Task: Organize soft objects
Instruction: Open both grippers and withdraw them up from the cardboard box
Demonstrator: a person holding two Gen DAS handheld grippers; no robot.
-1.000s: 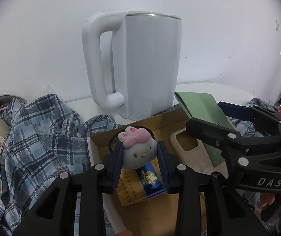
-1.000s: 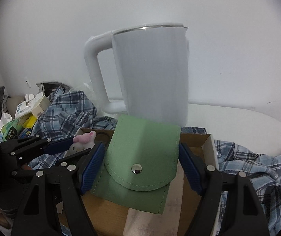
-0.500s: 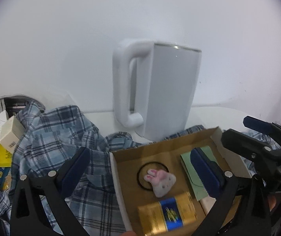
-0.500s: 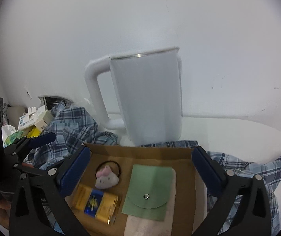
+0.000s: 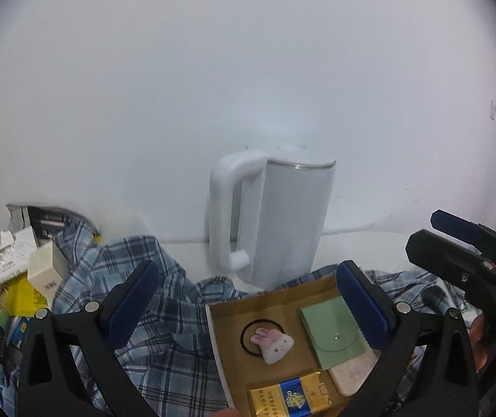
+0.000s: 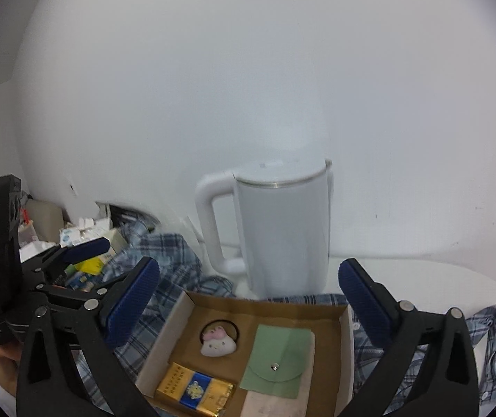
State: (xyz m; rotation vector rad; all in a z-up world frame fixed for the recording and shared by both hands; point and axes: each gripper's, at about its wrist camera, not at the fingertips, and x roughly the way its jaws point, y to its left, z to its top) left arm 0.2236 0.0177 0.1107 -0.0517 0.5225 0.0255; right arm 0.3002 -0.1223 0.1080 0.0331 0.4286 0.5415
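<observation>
Two tools, left (image 5: 248,297) and right (image 6: 249,293), are gaping wide and empty, having just opened, above the box (image 6: 164,340); bunny (image 6: 218,342) and green pouch (image 6: 277,358) are lying inside at lower centre.

Your left gripper (image 5: 248,295) is a black plastic frame whose two fingers (image 5: 133,295) end in long dark-blue pads with a ribbed, toothed face, each held by round silver screws and stiffened by triangular cut-outs in the arms. Your right gripper (image 6: 249,299) is built the same way, with black arms, blue textured pads (image 6: 362,295) and pairs of silver screw heads near the finger roots. From the right wrist view, a boxy black housing with small white lettering sits on the left unit's side.
</observation>
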